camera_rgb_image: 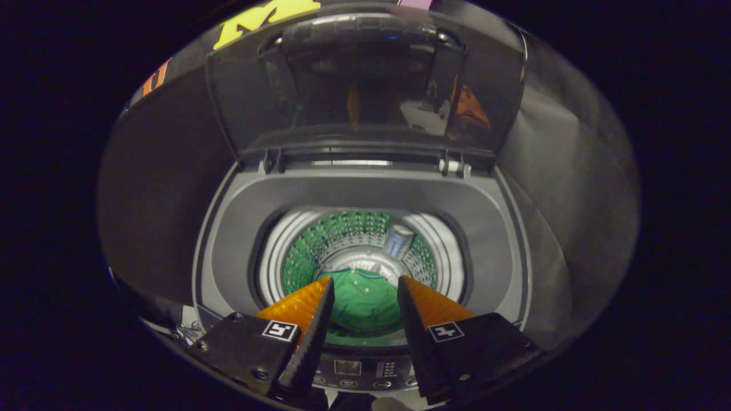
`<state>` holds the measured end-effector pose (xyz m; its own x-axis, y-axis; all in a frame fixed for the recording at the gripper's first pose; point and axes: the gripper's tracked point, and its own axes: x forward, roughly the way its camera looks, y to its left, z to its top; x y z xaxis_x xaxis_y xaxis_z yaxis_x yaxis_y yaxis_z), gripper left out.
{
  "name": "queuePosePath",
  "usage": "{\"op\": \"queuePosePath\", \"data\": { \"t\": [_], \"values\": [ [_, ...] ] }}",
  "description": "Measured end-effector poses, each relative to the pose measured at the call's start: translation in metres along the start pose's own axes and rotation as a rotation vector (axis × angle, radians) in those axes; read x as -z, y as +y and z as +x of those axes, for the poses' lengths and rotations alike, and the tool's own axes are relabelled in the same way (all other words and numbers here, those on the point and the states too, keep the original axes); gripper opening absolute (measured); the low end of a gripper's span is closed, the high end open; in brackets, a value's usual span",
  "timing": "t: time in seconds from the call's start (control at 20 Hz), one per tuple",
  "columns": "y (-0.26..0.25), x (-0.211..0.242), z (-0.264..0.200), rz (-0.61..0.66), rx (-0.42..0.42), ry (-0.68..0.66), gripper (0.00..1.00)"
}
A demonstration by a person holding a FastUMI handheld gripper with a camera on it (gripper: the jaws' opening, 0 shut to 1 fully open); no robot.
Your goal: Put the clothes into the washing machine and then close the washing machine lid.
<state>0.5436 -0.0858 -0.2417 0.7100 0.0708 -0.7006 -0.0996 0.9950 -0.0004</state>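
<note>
Fingers apart and empty over the open washer; shirt already down in the drum.

The gripper [361, 291] has its orange fingers [300, 305] spread to a middling gap, holding nothing, poised above the near rim. Seen between them, the green shirt [365, 299] lies at the drum's bottom, clear of the opening. The washing machine [365, 194] has a broad grey collar around the drum mouth. At the far side the lid [365, 85] stands upright on its hinges; judged next: closing it, room above unobstructed.
</note>
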Motion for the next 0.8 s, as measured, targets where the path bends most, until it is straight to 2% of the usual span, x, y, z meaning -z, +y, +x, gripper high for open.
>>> {"op": "queuePosePath", "data": {
  "t": [0.25,0.5,0.8],
  "values": [
    [-0.001,-0.075,-0.041,-0.03,0.009,-0.183,0.7],
    [0.003,-0.148,-0.09,-0.006,-0.01,-0.346,0.7],
    [0.005,-0.205,-0.118,0.0,-0.016,-0.445,0.69]
  ]
}}
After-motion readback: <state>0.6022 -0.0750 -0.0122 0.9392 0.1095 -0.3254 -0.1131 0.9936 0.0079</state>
